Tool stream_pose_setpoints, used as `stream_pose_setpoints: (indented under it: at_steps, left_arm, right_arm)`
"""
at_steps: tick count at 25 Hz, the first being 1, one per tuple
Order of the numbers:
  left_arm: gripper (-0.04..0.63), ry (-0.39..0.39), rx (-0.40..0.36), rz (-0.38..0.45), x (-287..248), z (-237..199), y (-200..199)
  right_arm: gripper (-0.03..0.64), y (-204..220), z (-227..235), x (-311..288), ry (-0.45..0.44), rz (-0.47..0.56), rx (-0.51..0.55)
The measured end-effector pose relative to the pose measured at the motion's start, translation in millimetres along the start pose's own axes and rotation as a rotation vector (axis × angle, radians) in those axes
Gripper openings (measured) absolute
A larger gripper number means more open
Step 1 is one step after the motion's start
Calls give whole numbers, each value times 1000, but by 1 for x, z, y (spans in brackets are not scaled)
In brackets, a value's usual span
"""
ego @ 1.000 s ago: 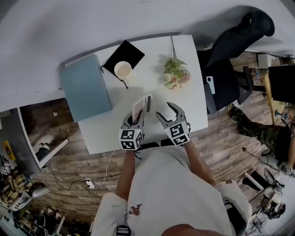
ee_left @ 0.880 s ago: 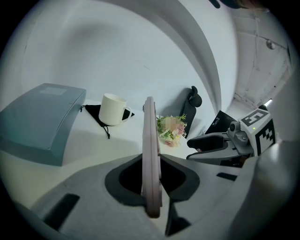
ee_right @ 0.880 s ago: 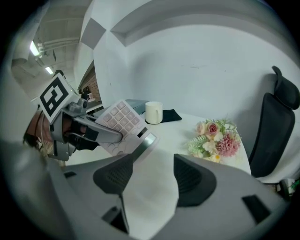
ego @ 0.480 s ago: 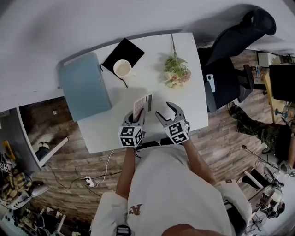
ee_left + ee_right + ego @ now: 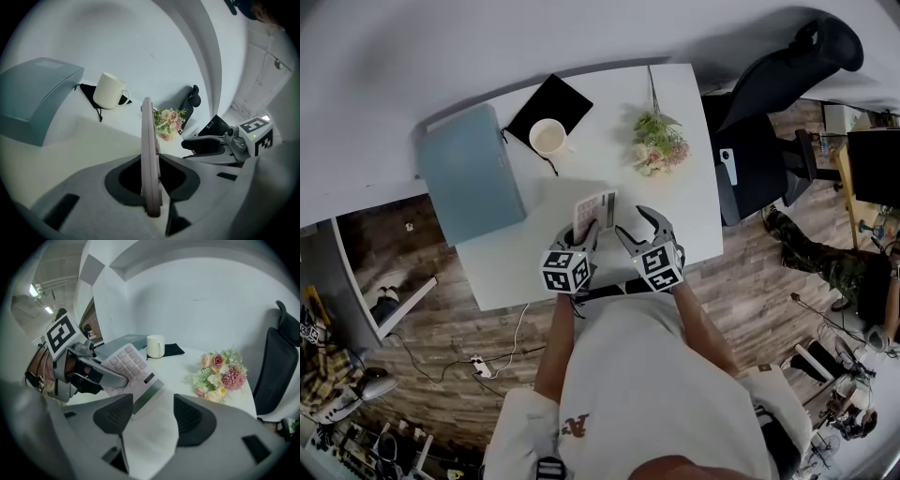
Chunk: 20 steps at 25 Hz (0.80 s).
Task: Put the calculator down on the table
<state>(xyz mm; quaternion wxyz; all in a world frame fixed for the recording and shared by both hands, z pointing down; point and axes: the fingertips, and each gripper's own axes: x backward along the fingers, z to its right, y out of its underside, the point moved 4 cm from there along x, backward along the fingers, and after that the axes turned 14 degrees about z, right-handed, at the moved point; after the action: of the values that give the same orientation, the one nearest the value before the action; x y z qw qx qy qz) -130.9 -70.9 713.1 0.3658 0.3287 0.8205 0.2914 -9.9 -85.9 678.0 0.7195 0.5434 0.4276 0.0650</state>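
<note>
While left tongs (image 5: 151,180) pinch one calculator (image 5: 592,208), right tongs (image 5: 150,416) spread, empty; one mug (image 5: 549,138), one bouquet (image 5: 659,148) on table (image 5: 516,267).

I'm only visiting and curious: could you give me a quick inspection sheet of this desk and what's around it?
Surface: white table, set against a white wall.
Job's things: calculator, tilted, not yet lying flat.
Clutter: blue box, mug on a black pouch, flowers.
Claws: left claw shut on the calculator; right claw open, empty.
Cables: white cable on the floor.
Surroundings: black chair, wooden floor.
</note>
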Motion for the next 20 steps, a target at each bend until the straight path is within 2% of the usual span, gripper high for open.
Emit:
stream_pose_setpoints:
  at_steps: [20]
  left_arm:
    - [104, -15, 22, -46, -4, -12, 6]
  right_arm:
    - [276, 0, -6, -4, -10, -20, 23]
